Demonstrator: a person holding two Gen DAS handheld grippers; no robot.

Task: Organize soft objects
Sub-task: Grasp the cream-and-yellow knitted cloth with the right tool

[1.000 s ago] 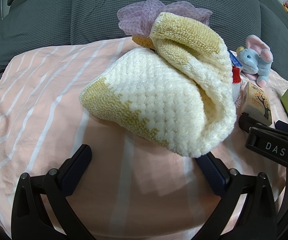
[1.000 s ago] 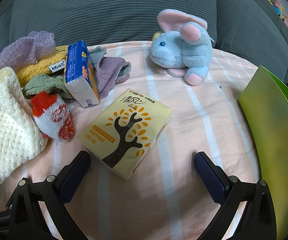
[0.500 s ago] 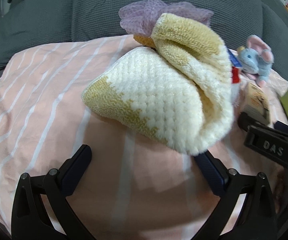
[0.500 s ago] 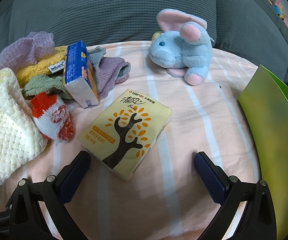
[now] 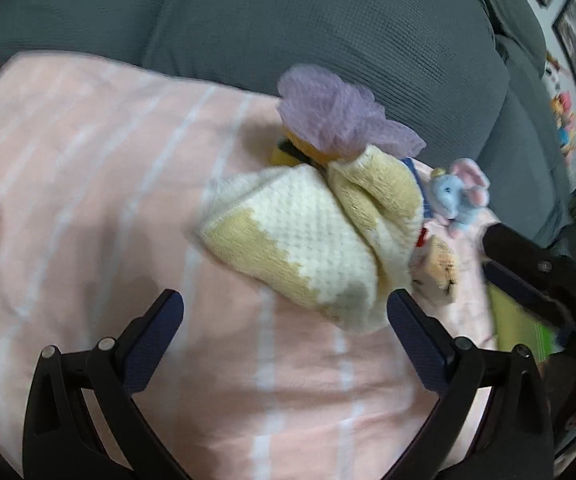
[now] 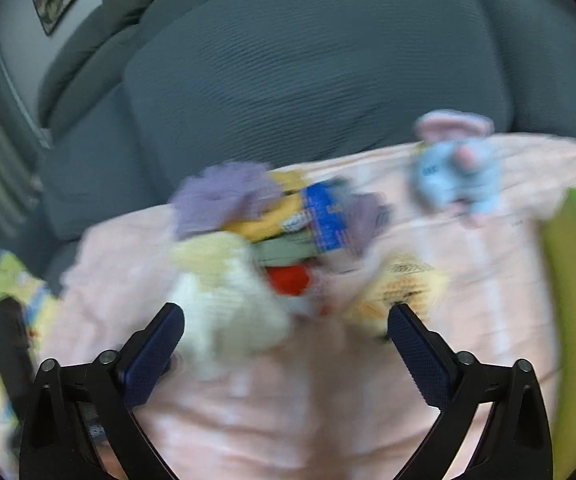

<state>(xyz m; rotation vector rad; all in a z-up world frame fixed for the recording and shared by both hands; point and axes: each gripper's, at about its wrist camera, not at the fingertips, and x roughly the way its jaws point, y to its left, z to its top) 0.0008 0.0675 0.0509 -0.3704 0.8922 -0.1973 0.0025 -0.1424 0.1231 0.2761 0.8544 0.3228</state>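
Observation:
A cream and yellow knitted towel (image 5: 316,248) lies folded on the pink striped sheet (image 5: 87,200), with a purple mesh cloth (image 5: 336,120) behind it. My left gripper (image 5: 283,320) hangs above and in front of the towel, open and holding nothing. The right wrist view is blurred. It shows the same towel (image 6: 223,304), the purple mesh cloth (image 6: 223,196), a blue tissue pack (image 6: 328,216), a red and white piece (image 6: 292,280) and a yellow tissue pack (image 6: 404,284) in one pile. My right gripper (image 6: 285,324) is above the pile, its jaws wide but closing, with nothing between them.
A blue elephant plush (image 6: 452,176) sits at the back right of the sheet, and a green folder (image 6: 568,280) stands at the right edge. Grey sofa cushions (image 6: 308,80) rise behind everything. A yellow printed item (image 6: 7,300) lies off the sheet's left side.
Both grippers have lifted and drawn back, so the pile looks smaller and farther off. The right wrist view has swung left and blurred. No item has been picked up.

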